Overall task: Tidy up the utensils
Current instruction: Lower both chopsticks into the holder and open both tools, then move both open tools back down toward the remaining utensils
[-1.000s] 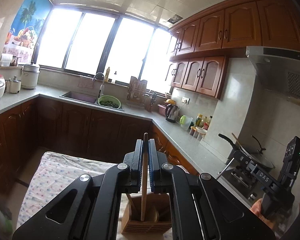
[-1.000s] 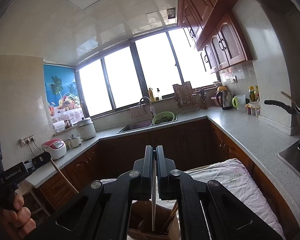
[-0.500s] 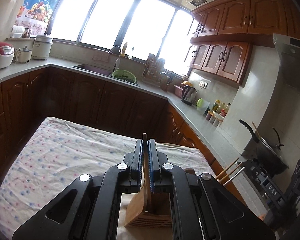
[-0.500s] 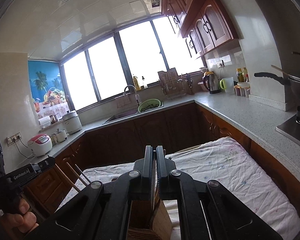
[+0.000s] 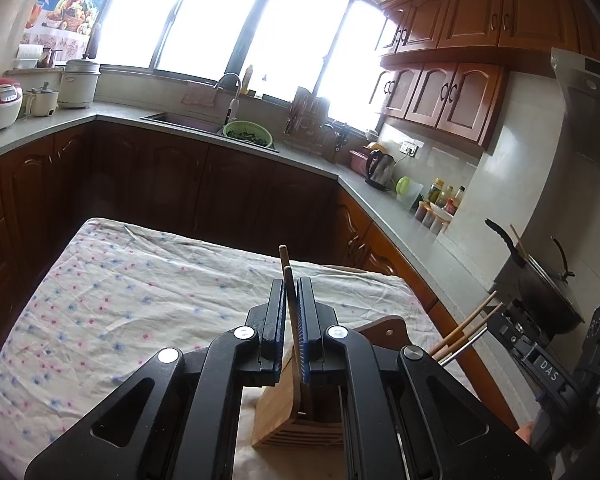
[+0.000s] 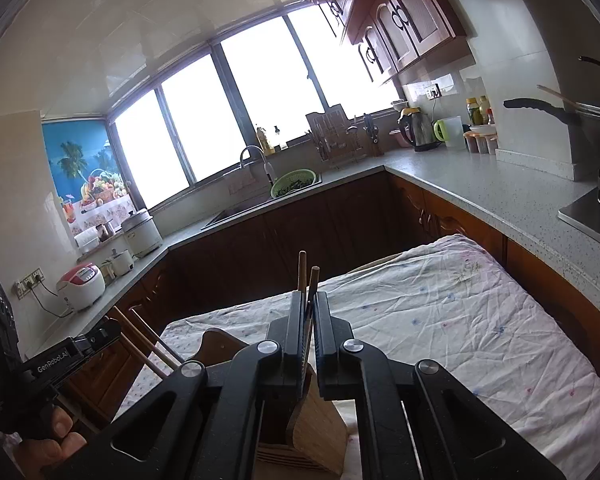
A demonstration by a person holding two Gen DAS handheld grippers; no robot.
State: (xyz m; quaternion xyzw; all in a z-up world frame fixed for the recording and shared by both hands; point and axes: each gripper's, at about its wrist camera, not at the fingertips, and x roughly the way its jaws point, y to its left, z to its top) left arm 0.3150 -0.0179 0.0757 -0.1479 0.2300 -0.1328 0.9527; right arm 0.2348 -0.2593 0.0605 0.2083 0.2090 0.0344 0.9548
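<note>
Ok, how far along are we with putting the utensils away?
Nothing looks finished yet; the inside of the wooden holder is hidden. In hand: the left gripper is shut on wooden chopsticks, the right gripper on another pair, both over it. Left: lower both in and release.

We see each black tool [image 5: 291, 322] [image 6: 308, 332] with silver screws, blue-edged pads — "GenRobot.AI" lettering, bare fingers [image 6: 62, 428].
</note>
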